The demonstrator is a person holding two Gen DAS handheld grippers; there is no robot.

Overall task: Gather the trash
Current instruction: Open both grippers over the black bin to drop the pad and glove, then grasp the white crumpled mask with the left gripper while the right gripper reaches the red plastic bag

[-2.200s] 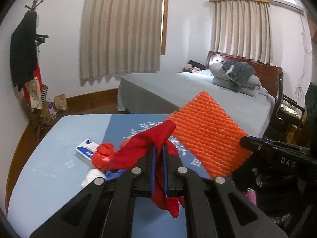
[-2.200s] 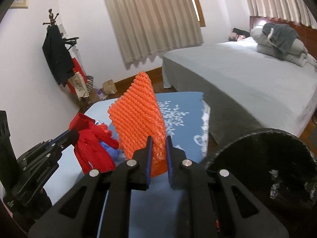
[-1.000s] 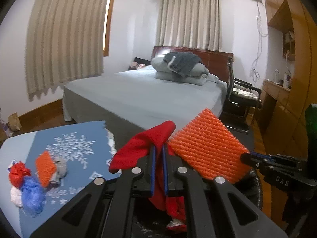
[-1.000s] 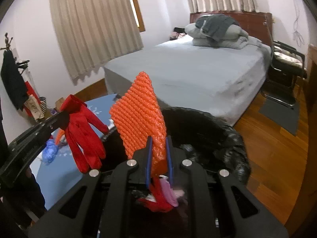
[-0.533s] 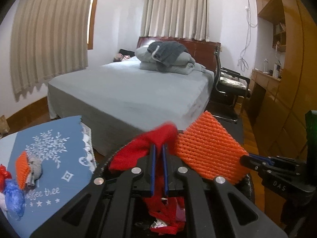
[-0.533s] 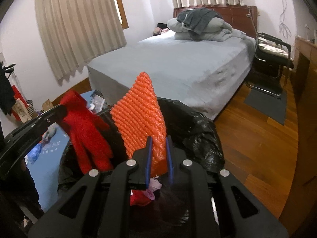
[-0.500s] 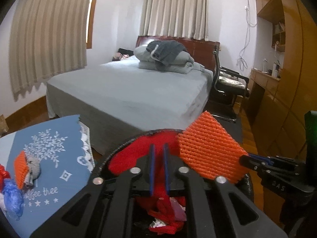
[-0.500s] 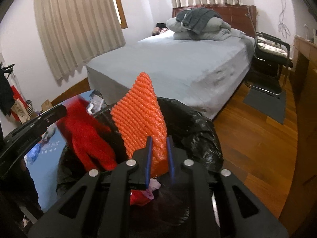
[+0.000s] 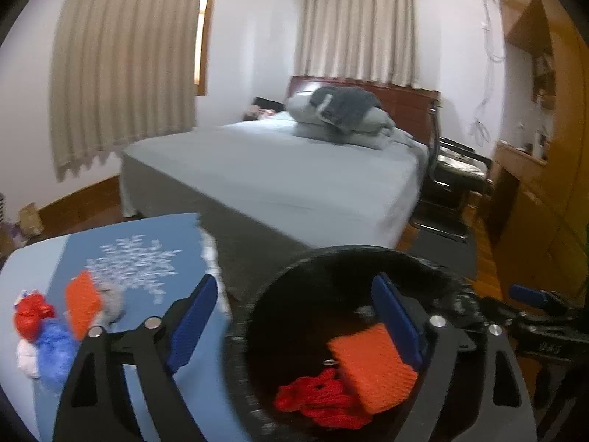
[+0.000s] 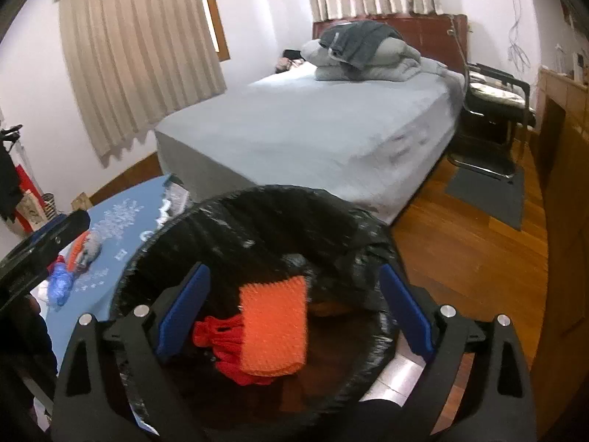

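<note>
A black-lined trash bin point(image 9: 331, 261) point(image 10: 257, 202) stands beside the blue table. Inside it lie an orange foam net point(image 9: 371, 366) point(image 10: 272, 328) and a red glove point(image 9: 320, 401) point(image 10: 217, 335). My left gripper point(image 9: 294, 316) is open and empty, over the bin's left rim. My right gripper point(image 10: 291, 305) is open and empty, right above the bin. More trash stays on the table point(image 9: 154, 228): a red wad point(image 9: 31, 316), a blue wad point(image 9: 55, 350), another orange net point(image 9: 83, 302) and a grey wad point(image 9: 110, 304).
A large grey bed point(image 9: 294, 169) with folded bedding fills the room behind the bin. A black chair point(image 10: 493, 110) and wooden cabinets point(image 9: 545, 184) stand at the right. A dark mat point(image 10: 486, 195) lies on the wooden floor.
Both grippers carried their loads from the table to the bin and opened. The red glove and the orange net dropped into the bin.
</note>
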